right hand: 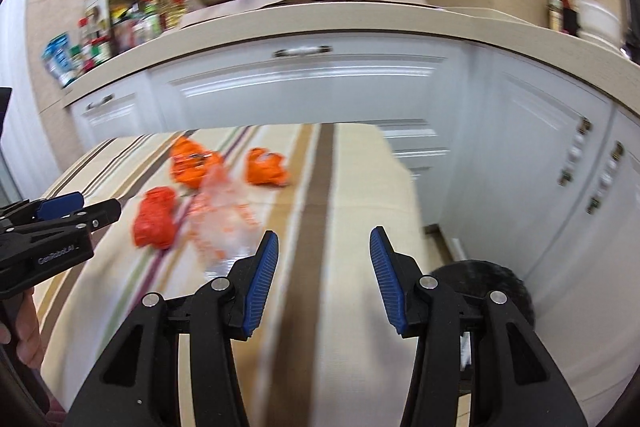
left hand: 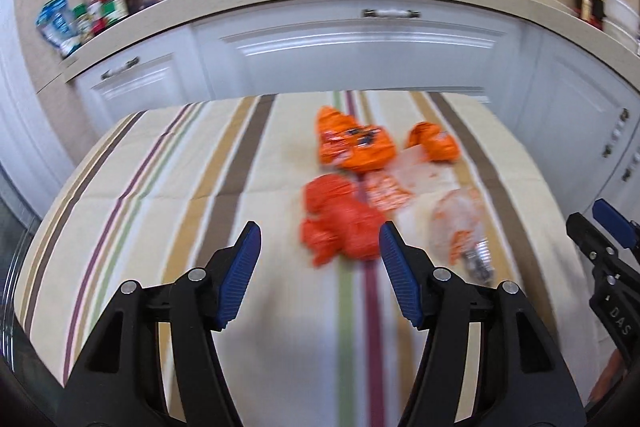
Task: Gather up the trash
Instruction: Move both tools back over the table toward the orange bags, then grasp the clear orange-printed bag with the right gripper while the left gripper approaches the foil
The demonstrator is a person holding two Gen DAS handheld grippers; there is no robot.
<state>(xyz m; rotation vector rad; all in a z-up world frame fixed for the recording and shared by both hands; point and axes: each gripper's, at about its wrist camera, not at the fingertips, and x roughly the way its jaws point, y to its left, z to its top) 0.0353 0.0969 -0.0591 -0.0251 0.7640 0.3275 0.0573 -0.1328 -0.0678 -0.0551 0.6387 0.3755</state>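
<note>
— Where the striped tablecloth [left hand: 200, 187] fills the middle of the left wrist view, what lies there?
— Crumpled orange wrappers [left hand: 340, 227] and a clear plastic bag [left hand: 460, 223], print too blurred to read.
— Any writing?
— "GenRobot.AI" on the left gripper [right hand: 80, 207] at the right view's left edge.
— Jaws?
— Left gripper about half open, empty; right gripper [right hand: 324, 251] narrower, empty, above cloth.

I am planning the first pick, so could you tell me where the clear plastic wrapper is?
In the left wrist view the clear plastic wrapper lies on the striped tablecloth, right of the red crumpled wrapper.
</note>
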